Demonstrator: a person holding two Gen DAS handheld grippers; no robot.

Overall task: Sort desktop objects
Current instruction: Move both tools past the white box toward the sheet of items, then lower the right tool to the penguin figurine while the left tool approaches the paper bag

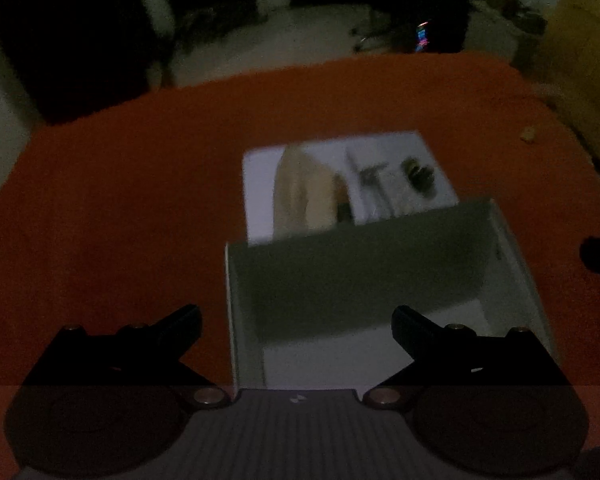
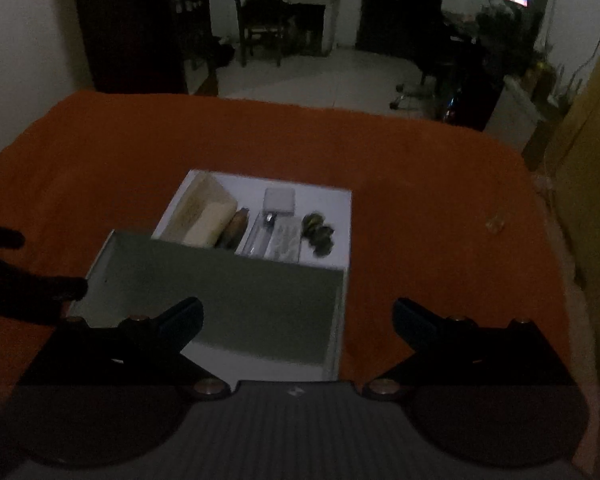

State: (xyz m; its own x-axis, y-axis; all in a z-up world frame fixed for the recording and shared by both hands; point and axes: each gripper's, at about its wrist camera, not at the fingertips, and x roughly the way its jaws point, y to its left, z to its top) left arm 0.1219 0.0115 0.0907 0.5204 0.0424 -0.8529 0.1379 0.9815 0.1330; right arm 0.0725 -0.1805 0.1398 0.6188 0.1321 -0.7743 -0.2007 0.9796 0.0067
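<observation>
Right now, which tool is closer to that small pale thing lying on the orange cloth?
Right. The small pale thing lies ahead-right of the right tool; the left tool sits farther left.

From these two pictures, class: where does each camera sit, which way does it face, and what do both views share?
Left wrist: on the left gripper, facing forward over the white box; its open black fingers show.
Right wrist: on the right gripper, facing the same box from its other side; its open fingers and the left gripper's dark tip show.
Shared: box, sheet of small items, orange cloth.
</observation>
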